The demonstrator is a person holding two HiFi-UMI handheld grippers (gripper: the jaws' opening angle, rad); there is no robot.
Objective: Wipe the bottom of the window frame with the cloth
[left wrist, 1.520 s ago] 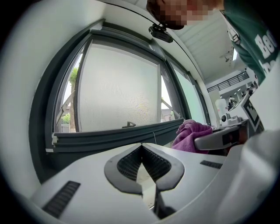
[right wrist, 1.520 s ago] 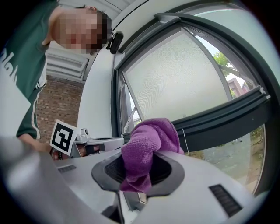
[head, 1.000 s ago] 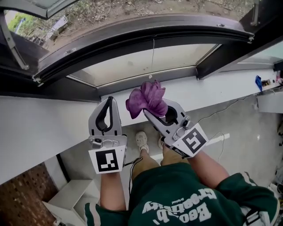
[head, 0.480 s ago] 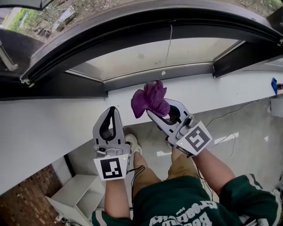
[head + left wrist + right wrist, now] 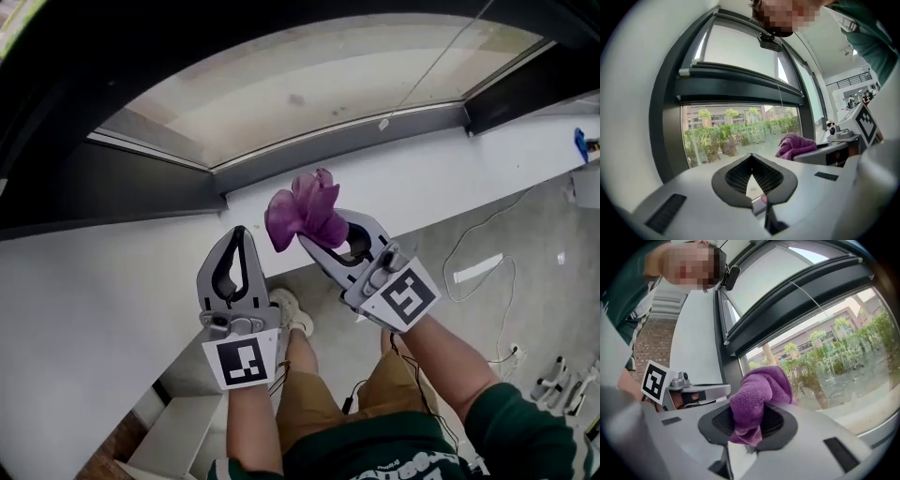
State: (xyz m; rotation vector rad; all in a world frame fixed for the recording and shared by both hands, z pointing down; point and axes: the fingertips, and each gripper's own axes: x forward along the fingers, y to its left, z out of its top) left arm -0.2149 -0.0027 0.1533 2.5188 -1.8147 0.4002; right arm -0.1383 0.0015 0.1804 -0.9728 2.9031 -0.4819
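Right tongs (image 5: 322, 234) are clamping on a crumpled purple terry cloth (image 5: 302, 211), folks, and the right gripper view is showing it plainly. Both dark ribbed pads are pinching a fold of the fabric, the bulk of it is billowing up past the tips, and a short tail is hanging down between them. Left tongs (image 5: 234, 240) are sitting pressed together, tip to tip, with nothing caught in them. The left gripper view is showing only a small gap lower down between the pads.

Both tools are being held side by side. The left one is pointing straight at the window and the right one is angling in from the right, each with its black-and-white marker cube facing the head camera.

In the head view the cloth is hanging over the broad white sill (image 5: 112, 281), toward that sill's far edge. Its top is reaching right up to the bottom rail of the dark window frame (image 5: 337, 150). Whether fabric and rail are touching, I cannot tell.

Through the glass, the left gripper view is catching a row of green shrubs (image 5: 740, 133) outside. Past the sill's near edge the grey floor (image 5: 525, 281) is showing, and the person's pale shoe (image 5: 292, 311) is planted just under the tongs. A green sweatshirt sleeve (image 5: 525, 422) is running up behind the right tool.
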